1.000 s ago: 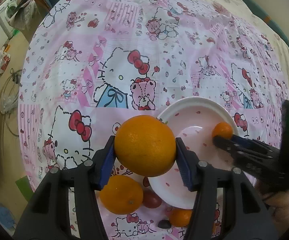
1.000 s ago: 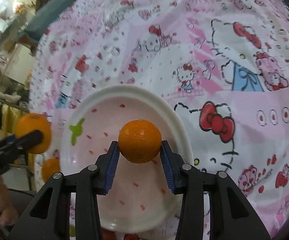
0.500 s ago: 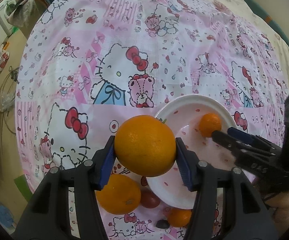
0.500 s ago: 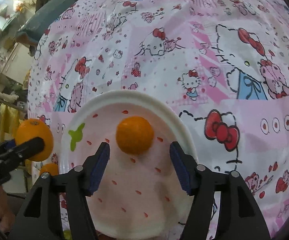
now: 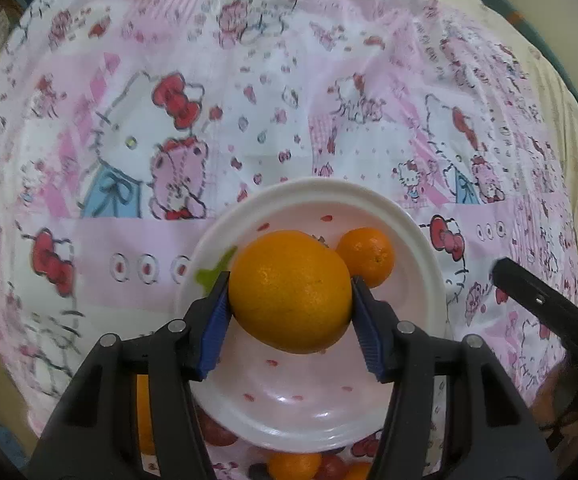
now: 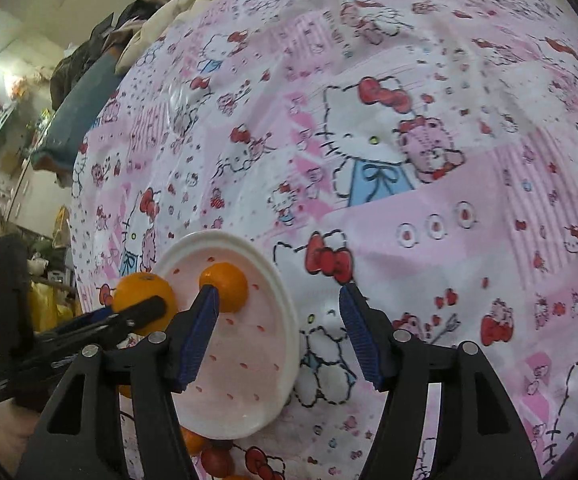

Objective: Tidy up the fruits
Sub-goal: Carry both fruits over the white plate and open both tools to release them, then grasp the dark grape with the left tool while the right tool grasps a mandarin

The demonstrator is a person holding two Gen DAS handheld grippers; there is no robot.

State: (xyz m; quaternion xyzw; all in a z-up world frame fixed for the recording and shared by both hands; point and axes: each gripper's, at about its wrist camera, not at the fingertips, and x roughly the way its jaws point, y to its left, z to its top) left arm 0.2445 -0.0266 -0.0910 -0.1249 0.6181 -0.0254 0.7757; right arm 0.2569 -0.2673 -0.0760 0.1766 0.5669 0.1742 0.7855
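The left hand-held gripper (image 5: 291, 316) pinches a large orange (image 5: 291, 291) between its blue pads, both pressed against the fruit's sides. The orange hangs over the near-left part of a white plate (image 5: 429, 256) with red specks. Whether it touches the plate floor cannot be told.

The right hand-held gripper (image 6: 279, 334) stands spread, with nothing between its pads; its jaws have just been opening. In its own view the left pad overlaps the plate's right half and the right pad lies over the bare cloth. A small orange (image 5: 365, 256) rests alone on the plate, toward the far right, just beside the large one.

The plate sits on a pink cartoon-print cloth (image 5: 289, 100) spread over the worktop. Far of the plate and to both sides the cloth is open. At the plate's near rim more fruit crowds in: another orange (image 5: 295, 465) and dark red fruits (image 5: 217, 434), close against the edge. The cloth's left border drops off toward a cluttered room.
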